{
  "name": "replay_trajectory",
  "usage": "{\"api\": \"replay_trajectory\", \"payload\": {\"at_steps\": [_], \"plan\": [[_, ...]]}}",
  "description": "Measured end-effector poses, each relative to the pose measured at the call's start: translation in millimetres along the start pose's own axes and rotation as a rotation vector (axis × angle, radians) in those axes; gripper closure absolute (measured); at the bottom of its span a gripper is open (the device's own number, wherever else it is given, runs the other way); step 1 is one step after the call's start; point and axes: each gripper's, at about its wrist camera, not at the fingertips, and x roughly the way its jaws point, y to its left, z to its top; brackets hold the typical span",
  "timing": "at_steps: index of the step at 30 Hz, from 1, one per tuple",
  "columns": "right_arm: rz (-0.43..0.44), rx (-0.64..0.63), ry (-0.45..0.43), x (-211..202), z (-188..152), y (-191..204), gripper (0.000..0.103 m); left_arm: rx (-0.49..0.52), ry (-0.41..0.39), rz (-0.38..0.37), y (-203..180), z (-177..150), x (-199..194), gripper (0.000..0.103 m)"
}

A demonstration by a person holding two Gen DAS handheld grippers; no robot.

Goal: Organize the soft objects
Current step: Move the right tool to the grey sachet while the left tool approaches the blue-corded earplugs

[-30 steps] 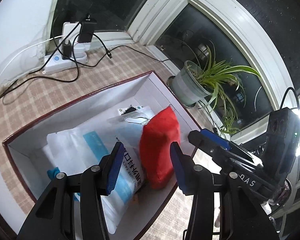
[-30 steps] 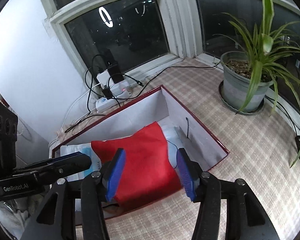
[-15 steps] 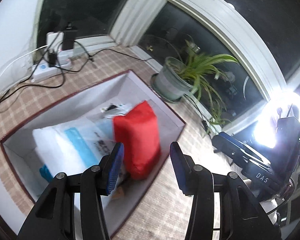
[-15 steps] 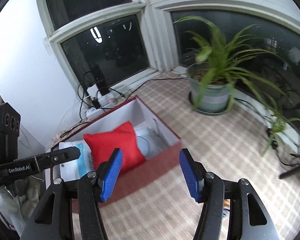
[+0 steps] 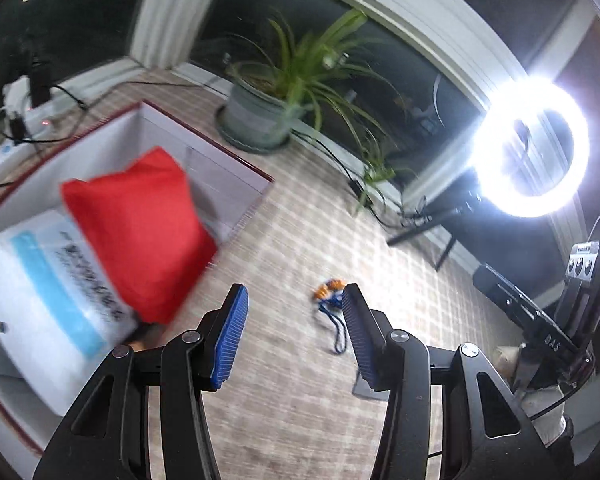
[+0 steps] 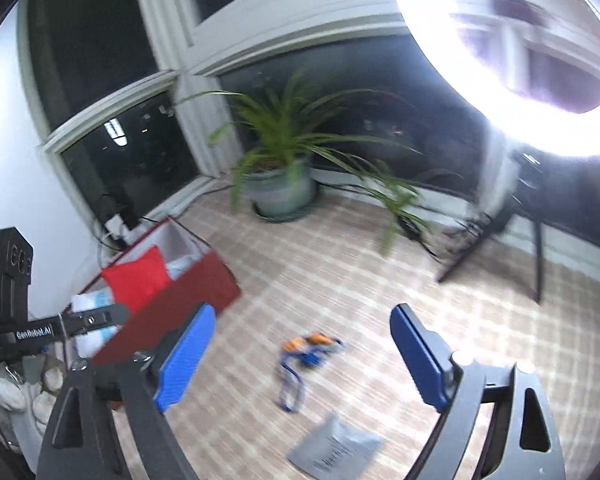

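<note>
Blue-padded left gripper point(image 5: 294, 334) spread, empty | blue-padded right gripper point(image 6: 300, 356) spread wide, empty | blue-and-orange corded soft item point(image 6: 302, 356) on checked mat between right jaws | red cloth pouch point(image 5: 140, 232) in maroon-rimmed box point(image 5: 220, 148), left of left jaws | grey flat packet point(image 6: 334, 454) below.

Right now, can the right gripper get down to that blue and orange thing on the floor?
Probably yes. The right gripper is open and empty, and the blue and orange item lies on bare checked floor ahead of it. The red box sits off to the left and the grey packet nearer the camera; neither blocks it.
</note>
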Motion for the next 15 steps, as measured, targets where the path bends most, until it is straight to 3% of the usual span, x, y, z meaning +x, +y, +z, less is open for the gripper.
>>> {"api": "replay_trajectory", "payload": {"at_steps": [7,15], "plan": [[-0.11,-0.046,0.06,3,-58,-18,0.015,0.079,0.066,-0.034,-24,-15,28,0.055],[-0.107,0.046,0.19,33,-110,-23,0.015,0.166,0.118,-0.03,-43,-30,64,0.055]]}}
